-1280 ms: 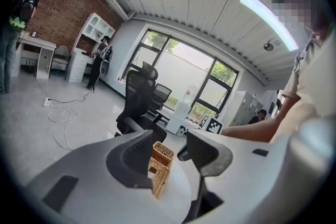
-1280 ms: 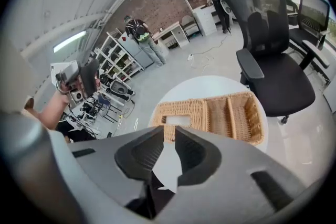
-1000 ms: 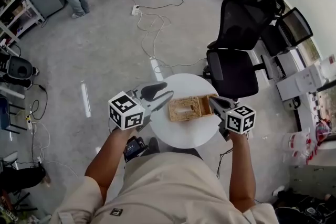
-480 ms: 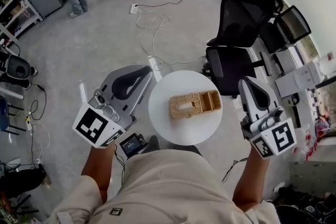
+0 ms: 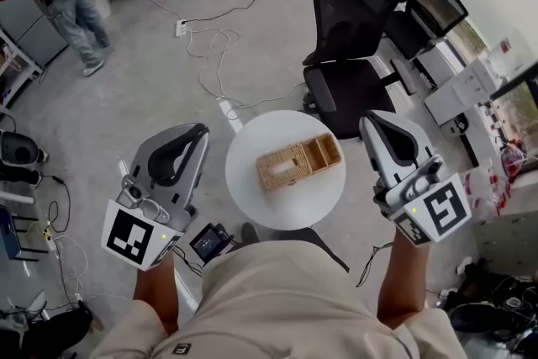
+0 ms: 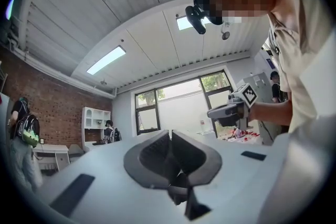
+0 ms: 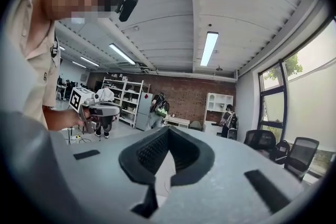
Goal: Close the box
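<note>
Both grippers have lifted clear of the table since the earlier frames and now flank it. The left gripper, its jaws parted before, is pressed together like the right gripper, and neither holds anything. Below and between them the wicker box lies with its long axis running from one tool toward the other; I judge the right nearer, at its open-compartment end.

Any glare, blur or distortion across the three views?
Head view: even light, wicker box sharp. Left gripper view: strong fisheye, black corners, window blown out white. Right gripper view: same fisheye, ceiling lamp glares.
</note>
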The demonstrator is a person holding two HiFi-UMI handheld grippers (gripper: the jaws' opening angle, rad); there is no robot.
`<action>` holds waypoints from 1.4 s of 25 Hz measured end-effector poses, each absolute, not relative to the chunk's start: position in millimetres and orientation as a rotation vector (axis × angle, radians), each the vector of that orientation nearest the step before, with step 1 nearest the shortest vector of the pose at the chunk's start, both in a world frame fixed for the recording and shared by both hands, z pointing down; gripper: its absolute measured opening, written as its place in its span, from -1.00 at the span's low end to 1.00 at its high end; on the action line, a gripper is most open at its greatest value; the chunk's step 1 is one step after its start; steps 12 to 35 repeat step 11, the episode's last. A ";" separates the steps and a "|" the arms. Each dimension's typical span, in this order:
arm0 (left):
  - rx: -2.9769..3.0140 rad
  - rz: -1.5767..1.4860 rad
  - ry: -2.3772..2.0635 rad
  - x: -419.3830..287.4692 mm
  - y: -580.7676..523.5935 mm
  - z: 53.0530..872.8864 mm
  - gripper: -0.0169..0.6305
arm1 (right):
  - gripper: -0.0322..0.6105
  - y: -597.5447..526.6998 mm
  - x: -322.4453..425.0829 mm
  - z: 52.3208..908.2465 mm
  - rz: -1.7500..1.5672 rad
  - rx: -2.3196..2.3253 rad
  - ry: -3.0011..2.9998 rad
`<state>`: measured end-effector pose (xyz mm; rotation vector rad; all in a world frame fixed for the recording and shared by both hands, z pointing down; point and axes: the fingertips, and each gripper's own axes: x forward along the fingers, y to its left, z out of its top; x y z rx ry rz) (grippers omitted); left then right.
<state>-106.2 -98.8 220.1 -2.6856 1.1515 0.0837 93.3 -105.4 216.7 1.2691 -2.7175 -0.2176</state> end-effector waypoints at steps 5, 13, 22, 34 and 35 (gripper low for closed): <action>-2.705 0.073 1.132 -101.5 -100.3 223.9 -0.89 | -0.93 -102.4 100.2 219.7 -0.194 1.293 -2.698; -2.724 0.071 1.111 -96.3 -105.1 226.4 -0.89 | -0.93 -104.5 104.2 223.5 -0.172 1.303 -2.686; -2.724 0.071 1.111 -96.3 -105.1 226.4 -0.89 | -0.93 -104.5 104.2 223.5 -0.172 1.303 -2.686; -2.724 0.071 1.111 -96.3 -105.1 226.4 -0.89 | -0.93 -104.5 104.2 223.5 -0.172 1.303 -2.686; -2.724 0.071 1.111 -96.3 -105.1 226.4 -0.89 | -0.93 -104.5 104.2 223.5 -0.172 1.303 -2.686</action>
